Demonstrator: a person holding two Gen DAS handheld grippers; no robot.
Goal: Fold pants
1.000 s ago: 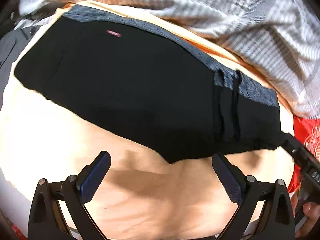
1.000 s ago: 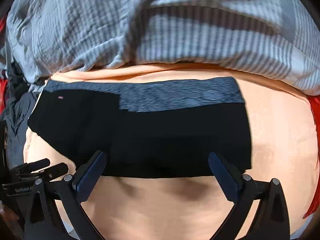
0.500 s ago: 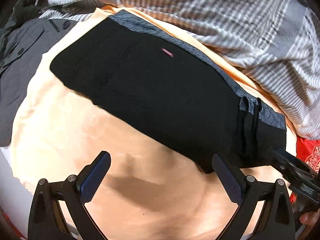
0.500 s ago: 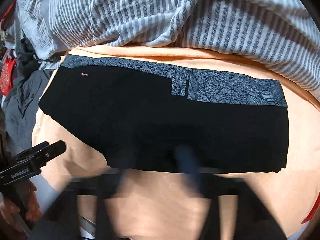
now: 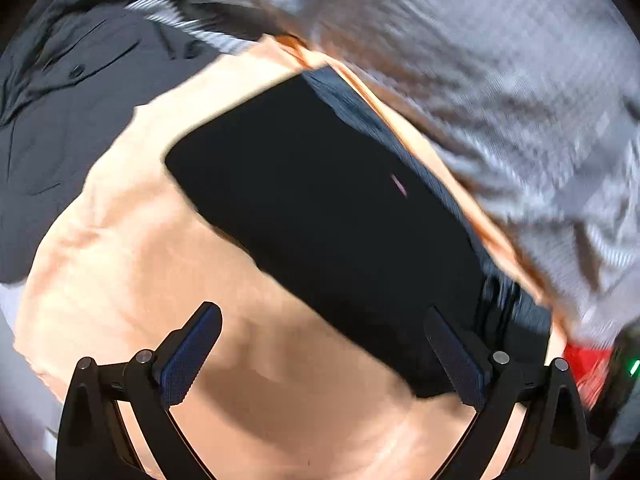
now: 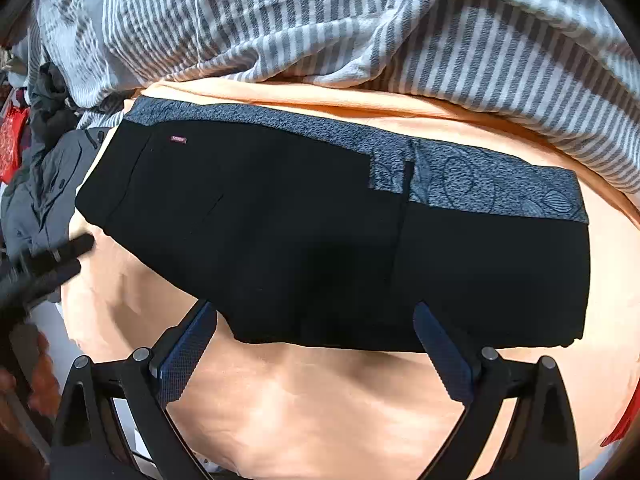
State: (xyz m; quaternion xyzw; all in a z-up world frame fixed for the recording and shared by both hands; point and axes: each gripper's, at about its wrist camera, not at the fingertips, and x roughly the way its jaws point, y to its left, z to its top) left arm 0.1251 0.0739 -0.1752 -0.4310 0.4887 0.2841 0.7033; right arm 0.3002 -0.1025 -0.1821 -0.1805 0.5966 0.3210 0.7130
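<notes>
The black pants (image 6: 320, 232) lie folded flat on a peach cloth (image 6: 320, 408), their grey patterned waistband (image 6: 480, 184) along the far edge. My right gripper (image 6: 316, 312) hovers over the pants' near edge, open, with nothing between its fingers. In the left wrist view the pants (image 5: 340, 220) run diagonally and the picture is blurred. My left gripper (image 5: 322, 320) stands open above the peach cloth (image 5: 160, 264) by the pants' near edge, holding nothing. The left gripper (image 6: 60, 256) also shows at the left edge of the right wrist view, beside the pants' left end.
A grey-and-white striped blanket (image 6: 360, 28) is bunched along the far side. A dark grey garment (image 5: 72, 120) lies to the left of the peach cloth. Red fabric (image 6: 12, 144) shows at the left edge. A person's hand (image 6: 36, 384) is at the lower left.
My left gripper has slid left along the pants and rolled, so they now run diagonally in its view. The right gripper has shifted, showing more of the pants' right end.
</notes>
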